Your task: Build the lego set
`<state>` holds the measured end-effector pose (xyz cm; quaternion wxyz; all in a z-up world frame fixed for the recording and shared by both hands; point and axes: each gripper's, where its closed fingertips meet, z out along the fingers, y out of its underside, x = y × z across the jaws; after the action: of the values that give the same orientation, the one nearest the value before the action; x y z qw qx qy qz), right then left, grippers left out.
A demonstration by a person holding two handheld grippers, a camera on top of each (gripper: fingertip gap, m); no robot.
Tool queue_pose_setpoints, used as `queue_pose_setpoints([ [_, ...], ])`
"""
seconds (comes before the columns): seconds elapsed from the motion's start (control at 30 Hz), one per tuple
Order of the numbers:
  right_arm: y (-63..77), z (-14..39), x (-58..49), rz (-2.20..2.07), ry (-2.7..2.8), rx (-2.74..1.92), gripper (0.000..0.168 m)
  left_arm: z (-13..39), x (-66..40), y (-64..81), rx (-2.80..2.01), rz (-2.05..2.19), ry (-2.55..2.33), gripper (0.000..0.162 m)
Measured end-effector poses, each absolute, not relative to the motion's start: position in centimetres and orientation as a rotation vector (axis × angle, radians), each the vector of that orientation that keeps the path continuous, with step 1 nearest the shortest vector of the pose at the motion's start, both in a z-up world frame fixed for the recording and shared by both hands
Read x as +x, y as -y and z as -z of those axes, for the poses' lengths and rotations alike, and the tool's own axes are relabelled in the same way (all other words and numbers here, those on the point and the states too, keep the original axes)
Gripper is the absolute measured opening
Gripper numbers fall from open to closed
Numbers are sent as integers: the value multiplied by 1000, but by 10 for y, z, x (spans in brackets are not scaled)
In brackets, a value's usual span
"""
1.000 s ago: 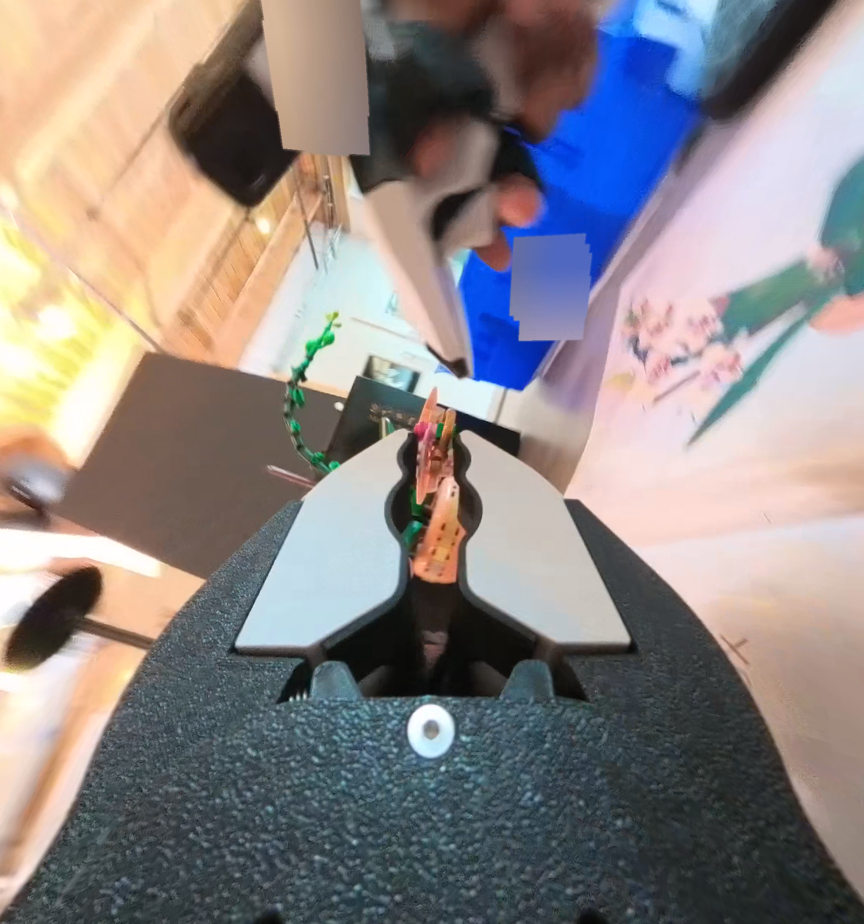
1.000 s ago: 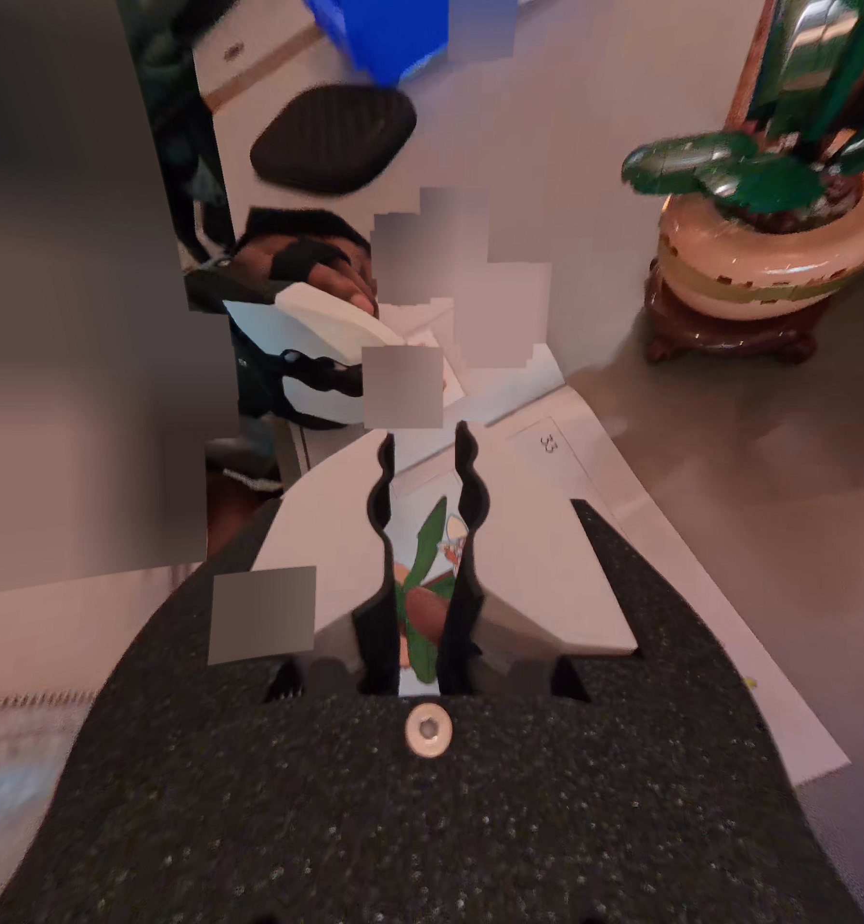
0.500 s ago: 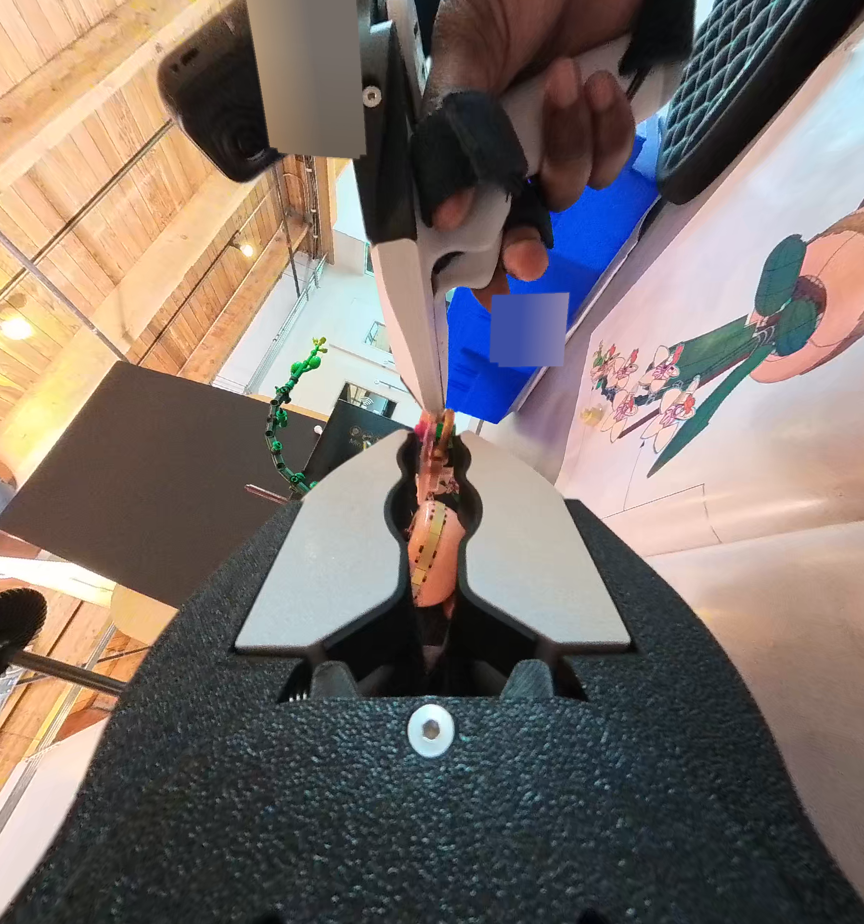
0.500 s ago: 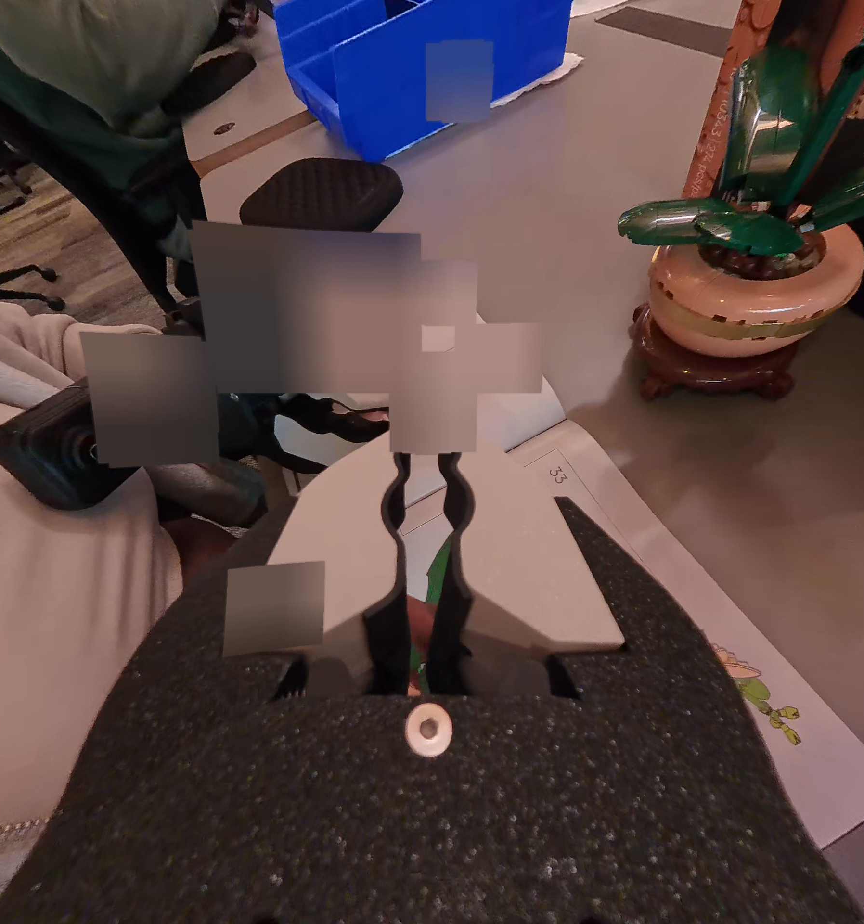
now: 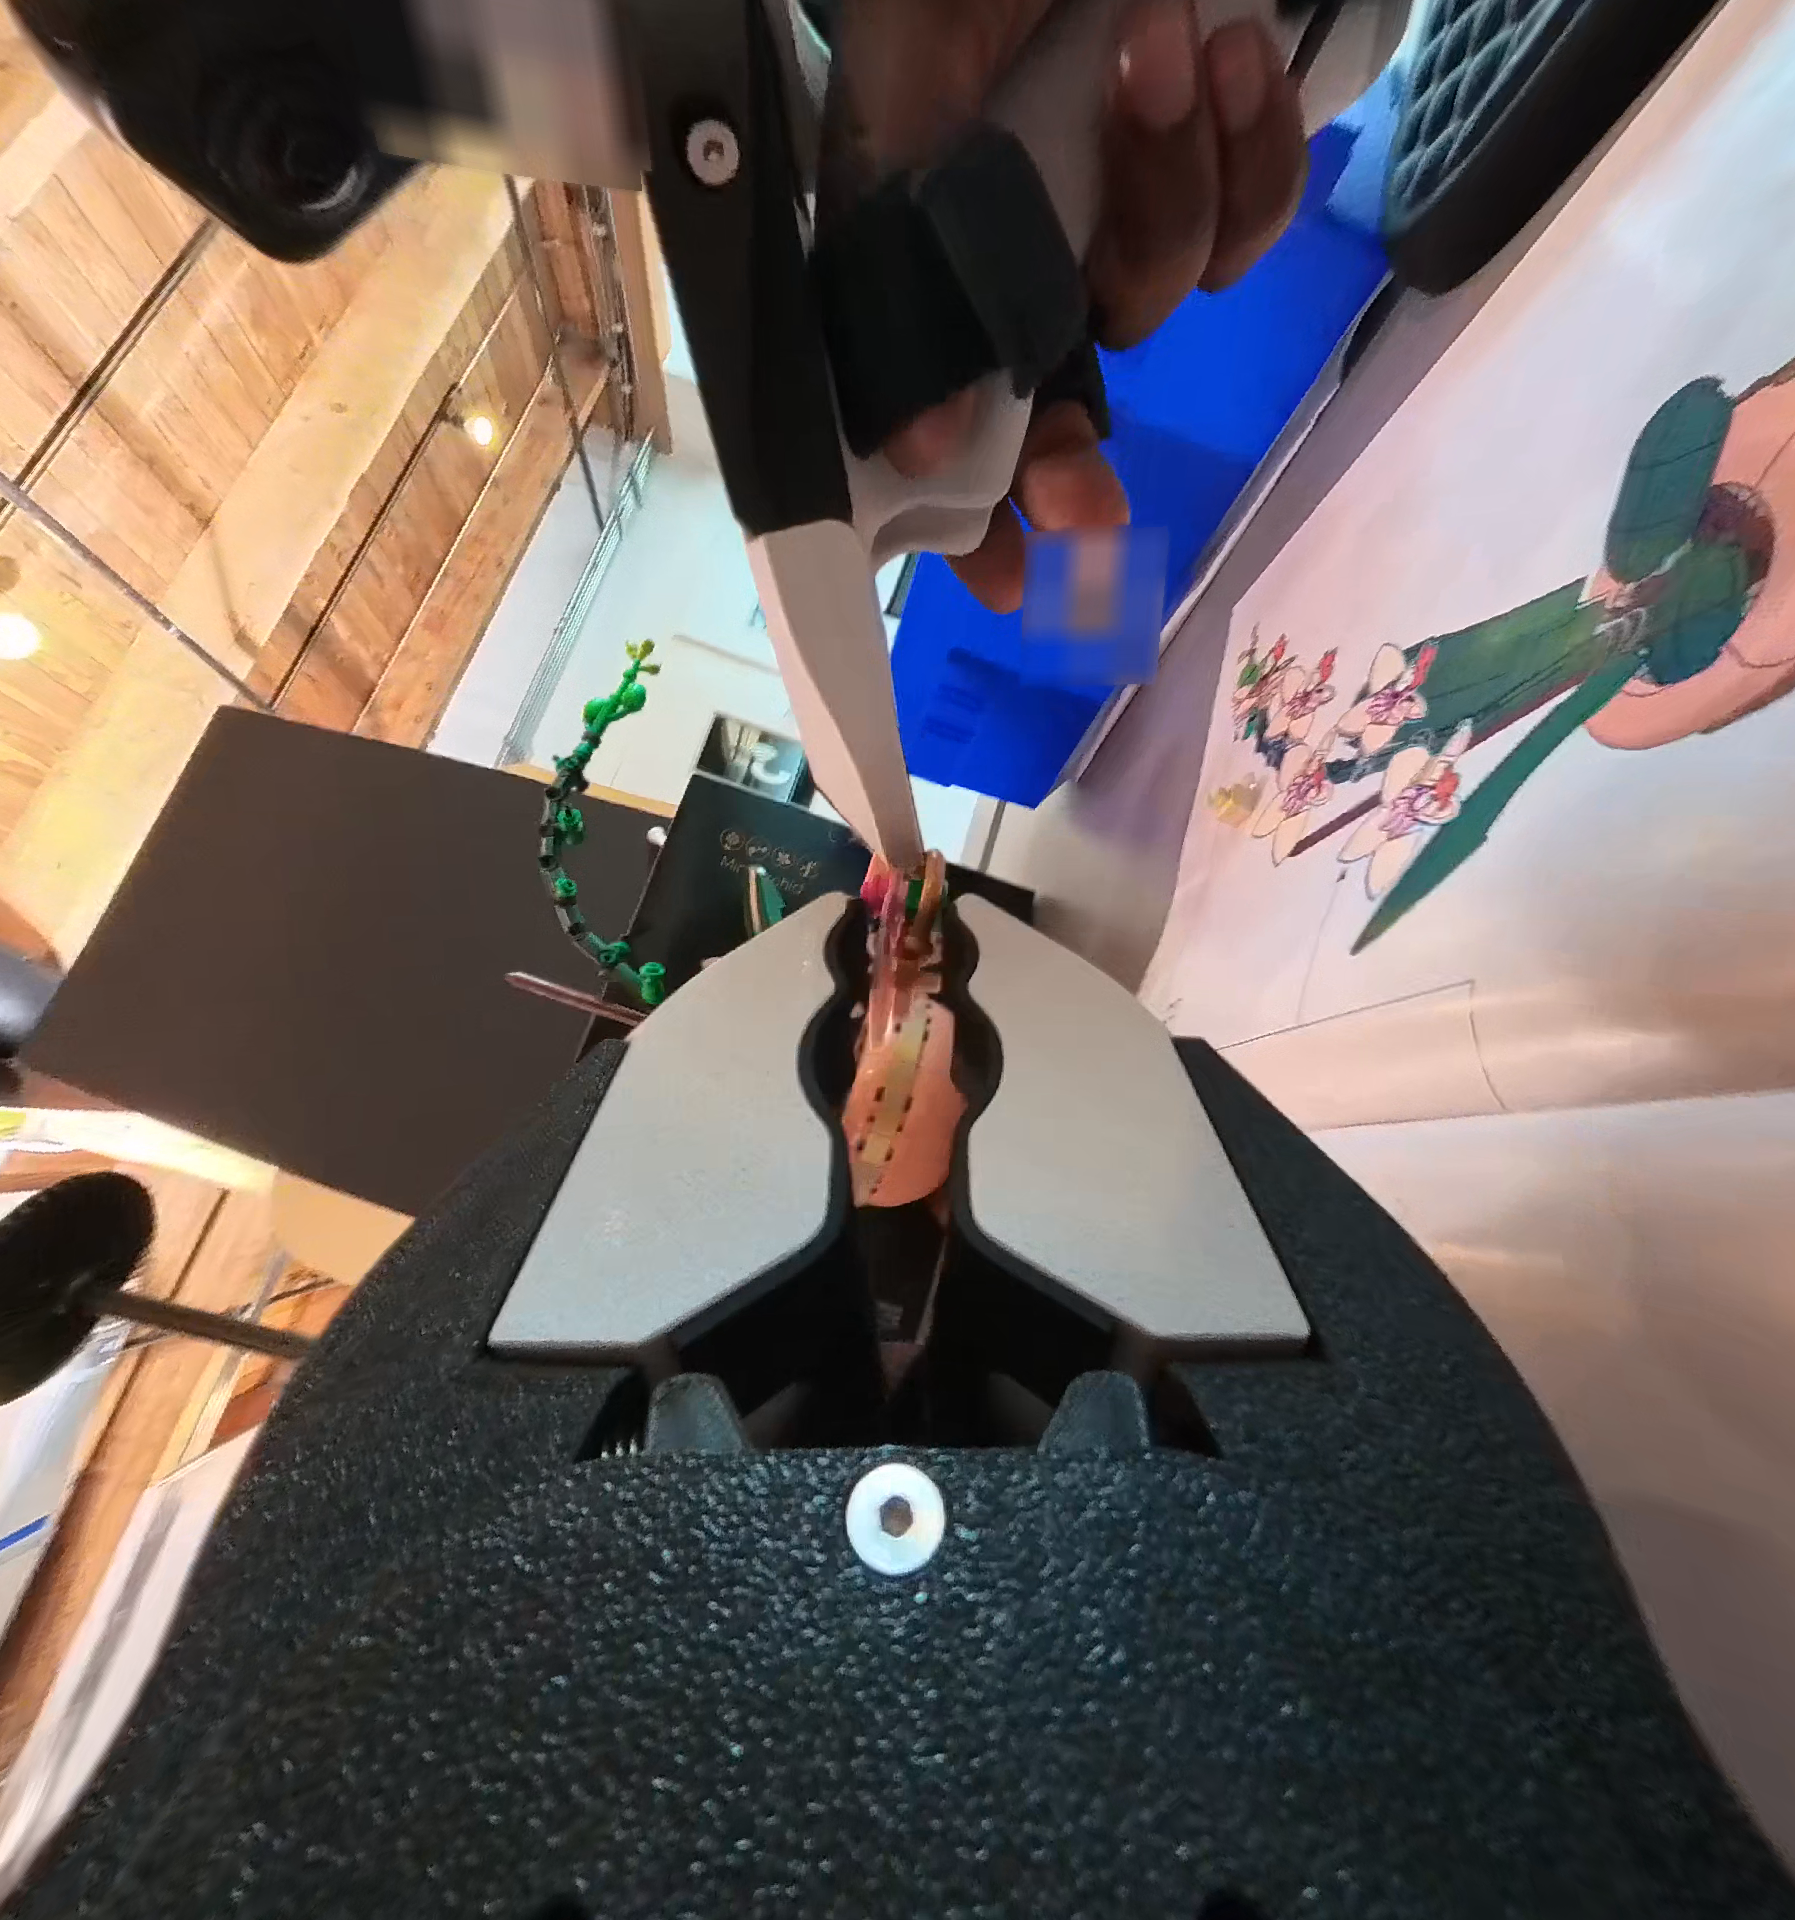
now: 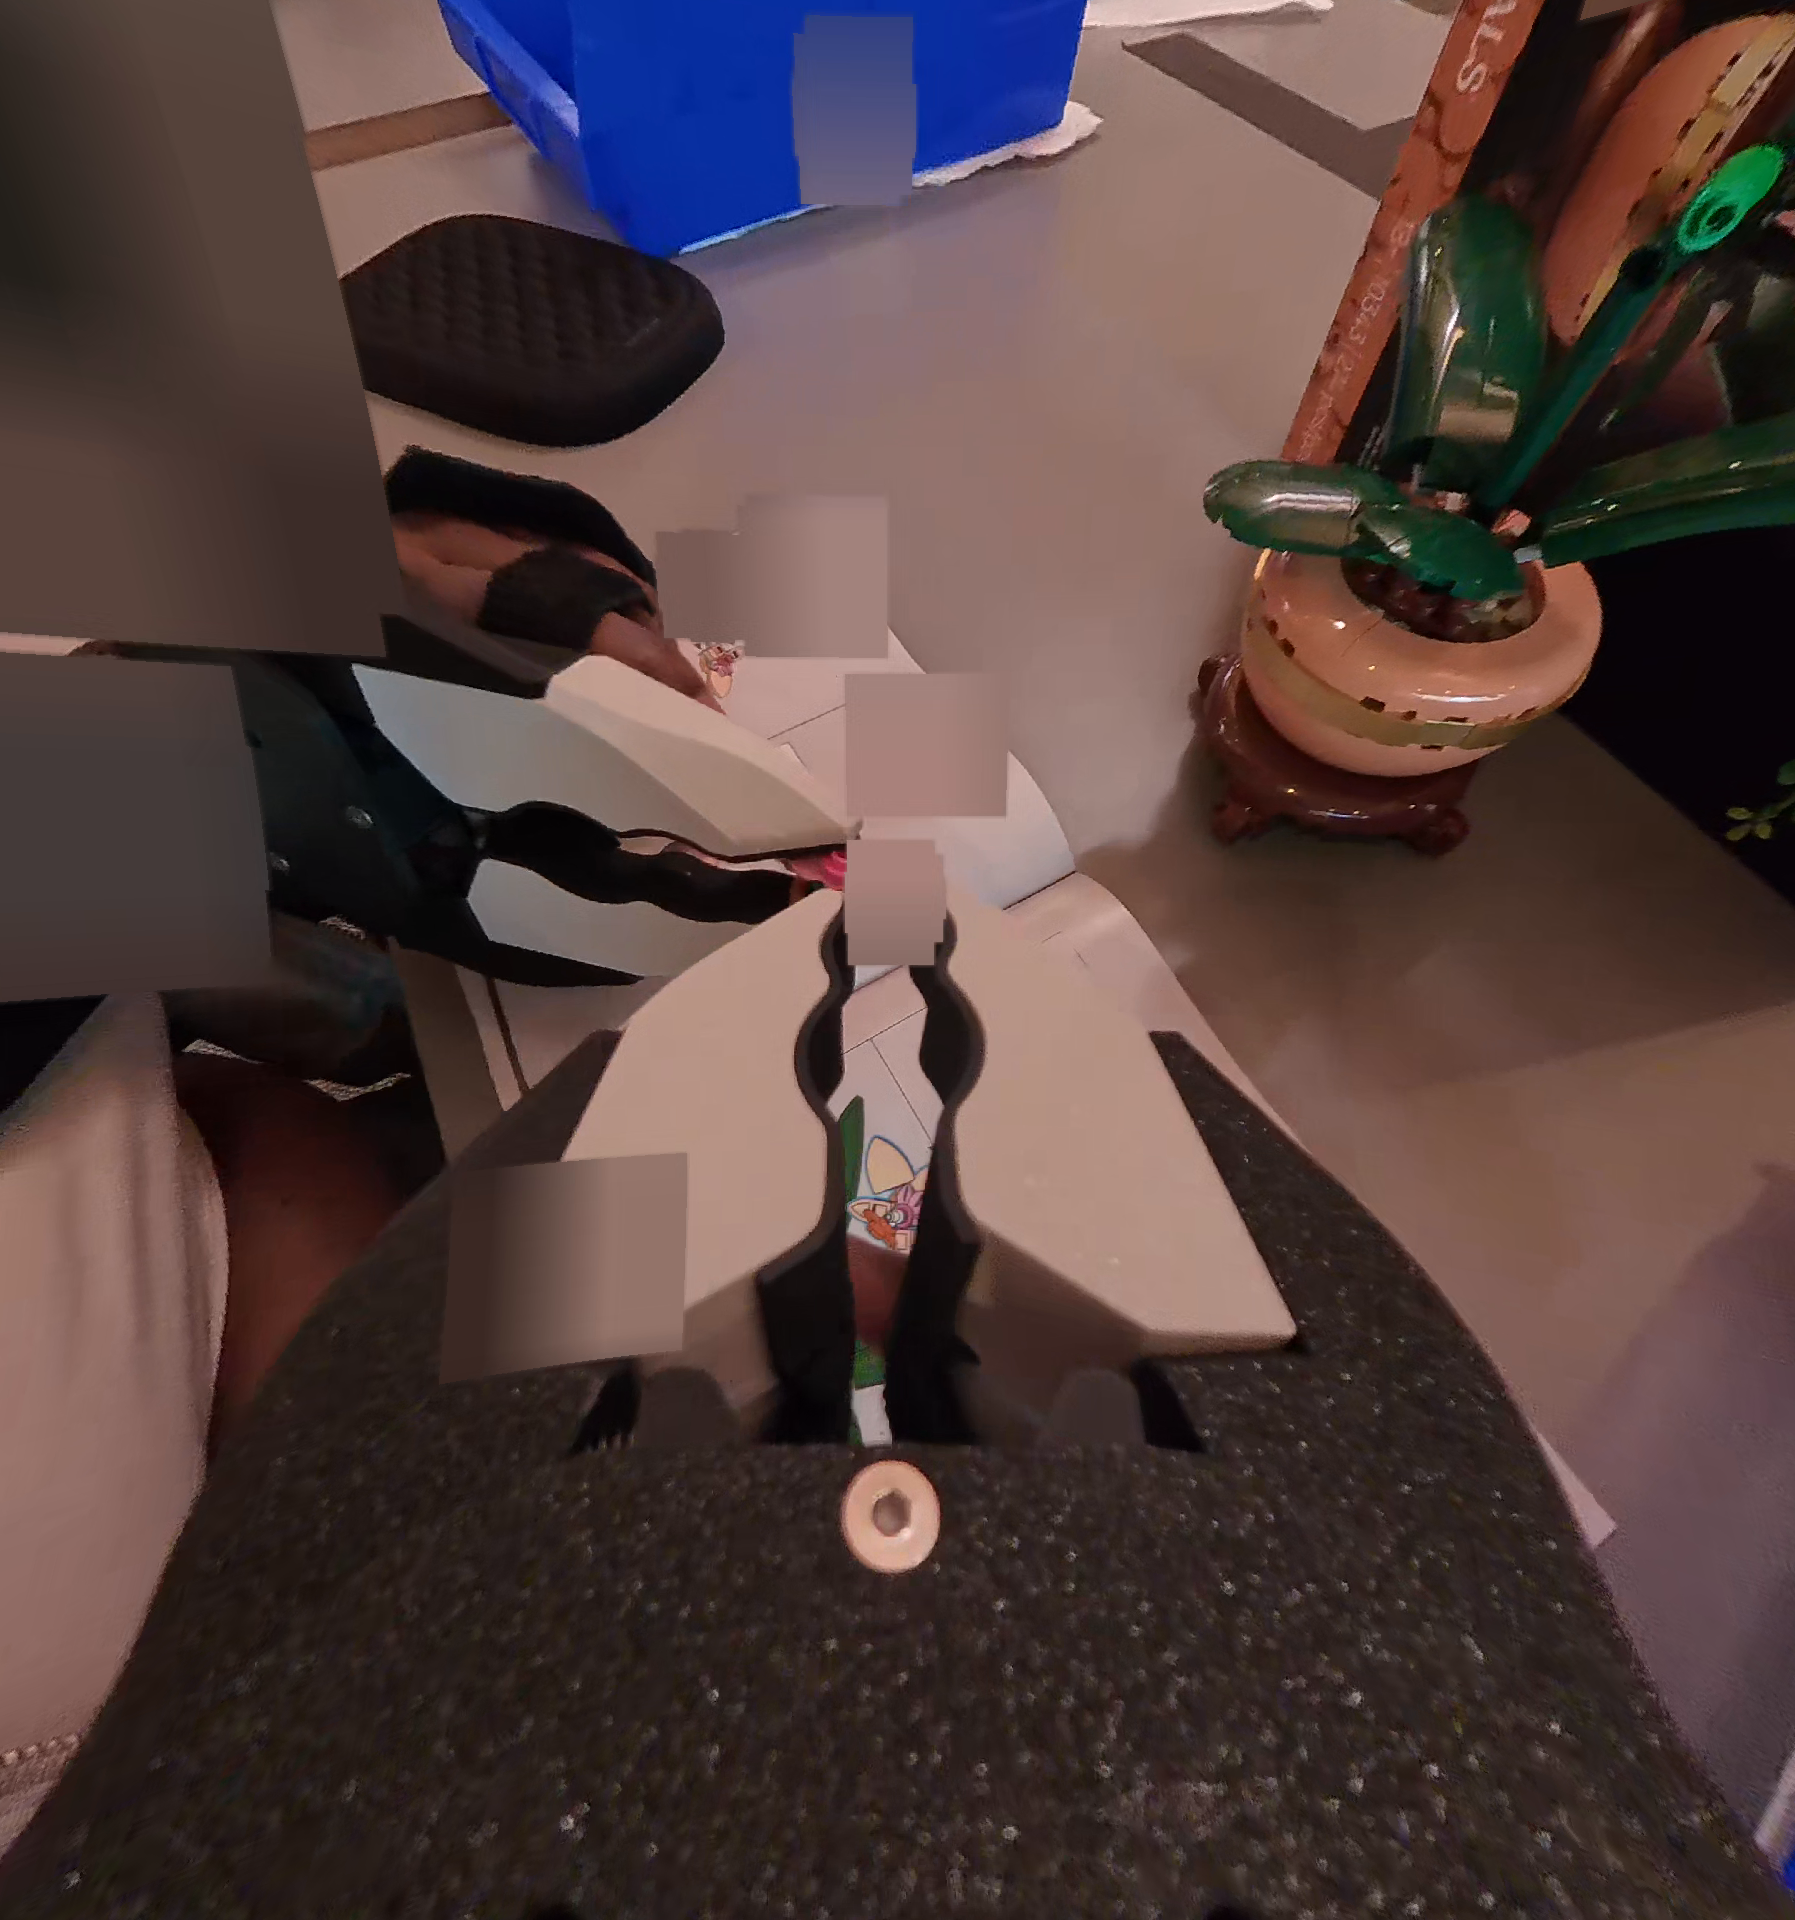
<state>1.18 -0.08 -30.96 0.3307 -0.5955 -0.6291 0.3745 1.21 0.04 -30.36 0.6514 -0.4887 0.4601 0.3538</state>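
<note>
My left gripper is shut on a peach lego flower piece with pink and green bits at its tip, held up in the air. My right gripper comes in from above and its tip touches the flower's top. In the right wrist view my right gripper has its jaws a narrow gap apart, with the tips hidden by a mosaic patch. The left gripper lies to the left there, with the pink bit right at my right tips. The lego orchid pot with green leaves stands at the right.
The open instruction booklet lies on the grey table under both grippers, also in the right wrist view. A blue bin and a black padded rest sit at the back. The set's box stands behind the pot. A green lego stem rises beyond.
My right gripper has moved in and down onto the top of the flower held in my left gripper. Its jaws have narrowed since a second ago. The left gripper kept its hold.
</note>
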Motion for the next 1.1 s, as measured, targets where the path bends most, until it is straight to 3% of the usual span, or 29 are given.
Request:
queue_pose_setpoints([
  [0.07, -1, 305, 12, -971, 1629, -1541, 32, 304, 9, -3, -1149, -820, -1025, 13],
  [0.13, -1, 299, 13, -987, 1611, -1526, 42, 304, 3, -4, -1203, -827, -987, 13],
  [1.1, 3, 304, 21, -1102, 1448, -1493, 30, 308, -1, 8, -1300, -780, -779, 13],
])
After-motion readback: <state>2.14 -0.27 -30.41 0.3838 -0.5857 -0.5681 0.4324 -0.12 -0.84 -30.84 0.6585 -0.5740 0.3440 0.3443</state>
